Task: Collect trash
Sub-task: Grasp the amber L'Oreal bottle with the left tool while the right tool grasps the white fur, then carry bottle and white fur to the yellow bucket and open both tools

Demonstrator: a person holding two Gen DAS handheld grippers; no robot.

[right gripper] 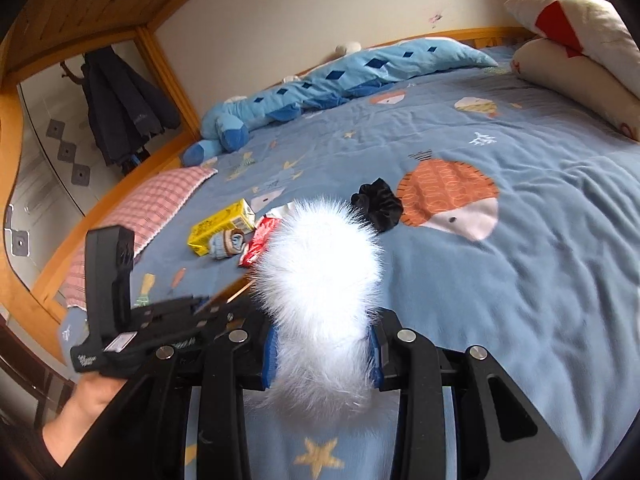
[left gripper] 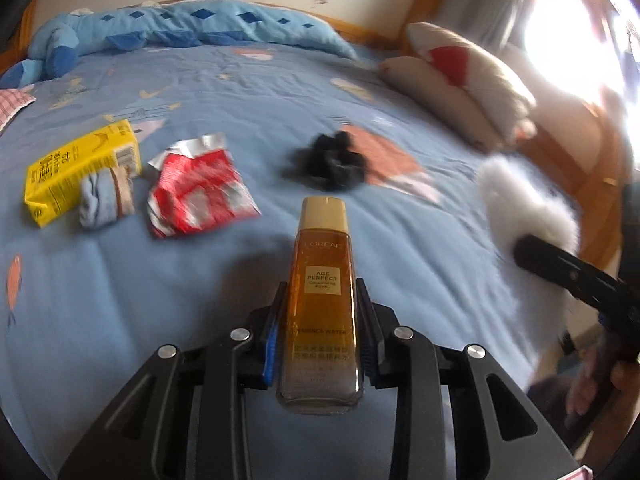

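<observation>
Bed (right gripper: 540, 272), blue quilt printed with fish and stars, wooden frame along far side.

Lying on quilt ahead of the left tool: black scrunchie (left gripper: 326, 162) straight ahead, just past its tip. Ahead-left, crumpled red wrapper (left gripper: 198, 192); further left, yellow carton (left gripper: 80, 170) with a small rolled blue-and-tan sock (left gripper: 105, 197) touching its near side.

Far edge, ahead: long blue plush toy (left gripper: 192, 26) stretched along the frame. Ahead-right: cream pillows with red patch (left gripper: 460, 80), stacked. Far left: pink checked pillow (right gripper: 148, 216) at quilt's edge.
</observation>
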